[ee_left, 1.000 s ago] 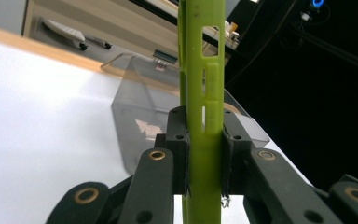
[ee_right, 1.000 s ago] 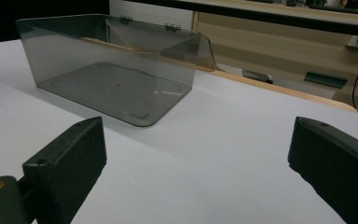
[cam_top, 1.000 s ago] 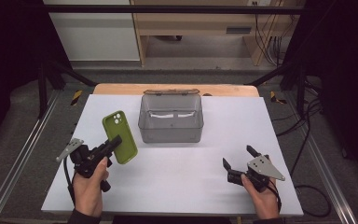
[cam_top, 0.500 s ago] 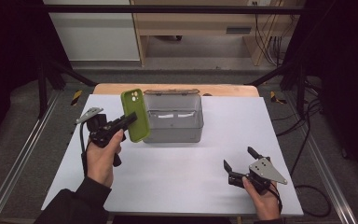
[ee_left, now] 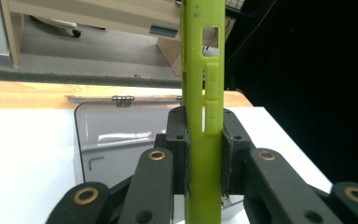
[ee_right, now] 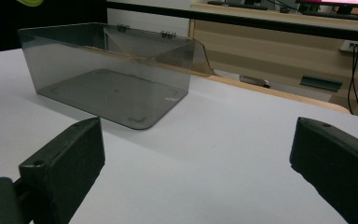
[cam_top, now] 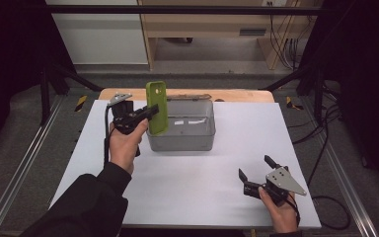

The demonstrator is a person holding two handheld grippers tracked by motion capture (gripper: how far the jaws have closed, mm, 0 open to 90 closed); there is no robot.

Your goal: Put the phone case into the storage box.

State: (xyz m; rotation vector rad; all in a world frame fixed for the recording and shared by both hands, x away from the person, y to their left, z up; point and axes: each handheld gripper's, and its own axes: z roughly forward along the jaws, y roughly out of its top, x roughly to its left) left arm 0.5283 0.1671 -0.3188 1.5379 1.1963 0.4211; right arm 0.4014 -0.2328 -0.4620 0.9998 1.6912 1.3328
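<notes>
A green phone case (cam_top: 157, 108) stands upright in the air at the left rim of a clear grey plastic box (cam_top: 197, 134), with my left gripper (cam_top: 149, 114) shut on its lower part. In the left gripper view the case (ee_left: 203, 93) rises edge-on between the two black pads (ee_left: 176, 140), and the box's open inside (ee_left: 116, 135) lies just beyond. My right gripper (cam_top: 255, 169) rests open near the table's front right, nothing between its jaws. In the right gripper view the box (ee_right: 107, 70) sits ahead and to the left, its hinged lid thrown back.
The white tabletop (cam_top: 227, 197) spreads around the box. A wooden strip (cam_top: 237, 95) runs along the table's far edge, with a desk and cables beyond it. Metal rails (cam_top: 24, 163) flank both sides of the table.
My left gripper has carried the green phone case up, forward and to the right, from the front left of the table to the box's left rim. The right gripper has hardly moved.
</notes>
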